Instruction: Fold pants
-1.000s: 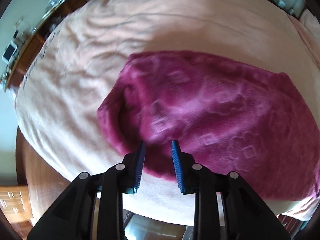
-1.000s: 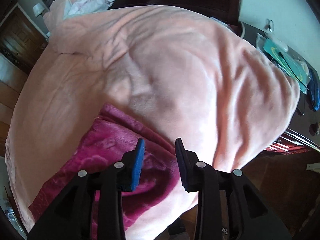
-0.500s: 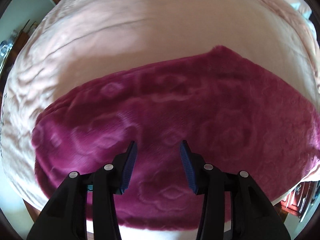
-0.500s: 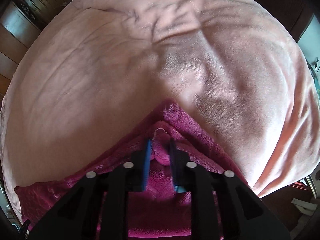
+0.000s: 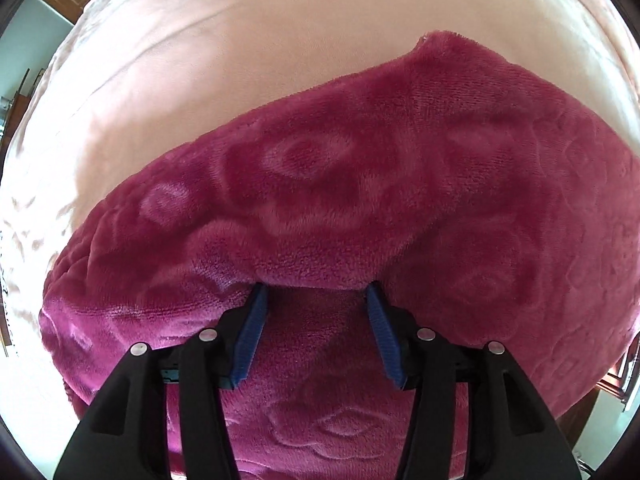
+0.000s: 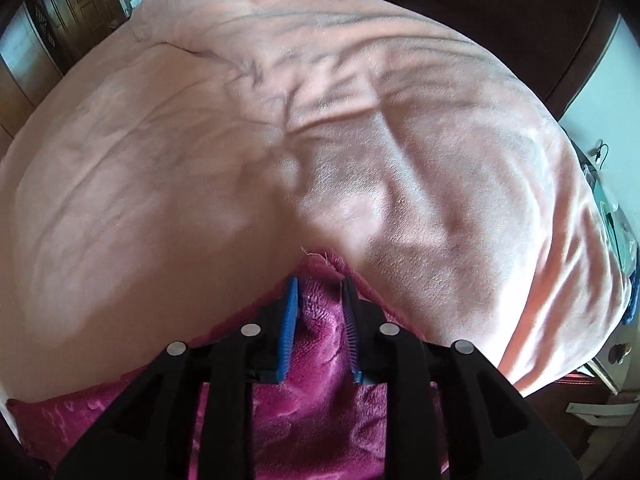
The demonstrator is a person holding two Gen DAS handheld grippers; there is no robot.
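Note:
The magenta fleece pants [image 5: 360, 180] lie spread on a peach blanket [image 5: 240, 60] covering the bed. My left gripper [image 5: 316, 286] points straight down with its blue fingertips sunk into the pile near the middle of the garment. Its jaws are opening, and fleece bulges just ahead of them without being pinched. In the right wrist view, my right gripper [image 6: 320, 280] sits over a far corner of the pants [image 6: 316, 400], where a loose thread sticks out. Its jaws are opening too. The corner lies between the pads, which stand slightly apart from it.
The blanket [image 6: 280, 140] is wrinkled beyond the corner. A dark headboard [image 6: 520, 0] stands behind the bed, wooden doors [image 6: 52, 16] at upper left, and a cluttered nightstand [image 6: 608, 200] at right. In the left wrist view the bed edge [image 5: 600, 392] drops off at lower right.
My left gripper moved across and down onto the pants and widened. My right gripper moved to the corner, pinched it half a second ago, and has since spread its jaws.

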